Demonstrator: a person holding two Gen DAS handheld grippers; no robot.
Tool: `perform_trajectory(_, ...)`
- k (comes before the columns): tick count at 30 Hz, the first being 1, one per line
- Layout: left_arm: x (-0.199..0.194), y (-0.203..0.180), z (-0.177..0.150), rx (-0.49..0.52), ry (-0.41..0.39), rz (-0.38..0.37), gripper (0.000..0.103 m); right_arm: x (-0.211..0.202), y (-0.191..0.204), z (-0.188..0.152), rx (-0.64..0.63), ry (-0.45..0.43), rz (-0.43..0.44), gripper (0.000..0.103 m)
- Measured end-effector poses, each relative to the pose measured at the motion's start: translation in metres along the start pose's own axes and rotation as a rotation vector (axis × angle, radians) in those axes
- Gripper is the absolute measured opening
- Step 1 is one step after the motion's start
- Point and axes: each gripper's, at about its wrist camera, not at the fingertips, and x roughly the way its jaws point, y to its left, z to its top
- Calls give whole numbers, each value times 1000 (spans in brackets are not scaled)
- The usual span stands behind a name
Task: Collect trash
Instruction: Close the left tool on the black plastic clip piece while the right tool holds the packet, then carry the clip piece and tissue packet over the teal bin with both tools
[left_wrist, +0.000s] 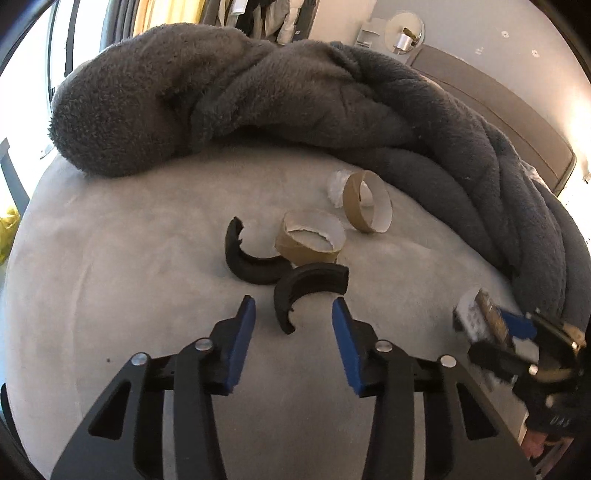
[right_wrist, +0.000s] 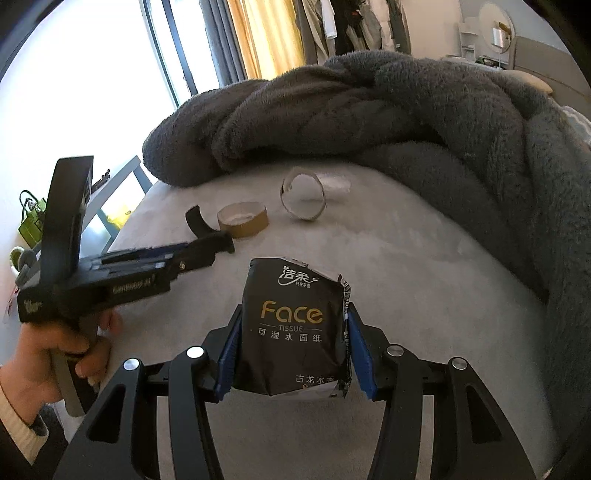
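Left gripper (left_wrist: 293, 308) sits nearest, jaws partly open, nothing pinched; the near black curved fragment (left_wrist: 308, 288) lies just ahead, its lower end reaching between the blue fingertips (left_wrist: 245, 314), arc running near-left to far-right. Left hand is clearly the closer one for it. Further left-far, second black fragment (left_wrist: 247, 260), then torn tape core (left_wrist: 310, 240), upright cardboard ring (left_wrist: 367, 203) with white crumpled wrapper (left_wrist: 338, 186) behind it, all on grey bed surface (left_wrist: 110, 277) before the grey blanket (left_wrist: 258, 99). Right gripper (right_wrist: 293, 343) clamps a black tissue pack (right_wrist: 293, 328). No bin or container visible.
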Motion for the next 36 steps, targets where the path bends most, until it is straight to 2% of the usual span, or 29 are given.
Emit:
perform_trajectory(5,14,-6,-2,35,17,32,36,-1,-4,-6,8,9,18,53)
perform_trajectory(12,17,-3,-5,18,-11,53,11,-3,-8,-7,17,2,34,53)
perform_trajectory(25,-13,6,-7,-44,-116,32,11,-9,-11,-5,27,-14,49,53)
perform_trajectory(36,-46,11,-23,-33,-104,71,11,-16,6,9,26,-38,77,53)
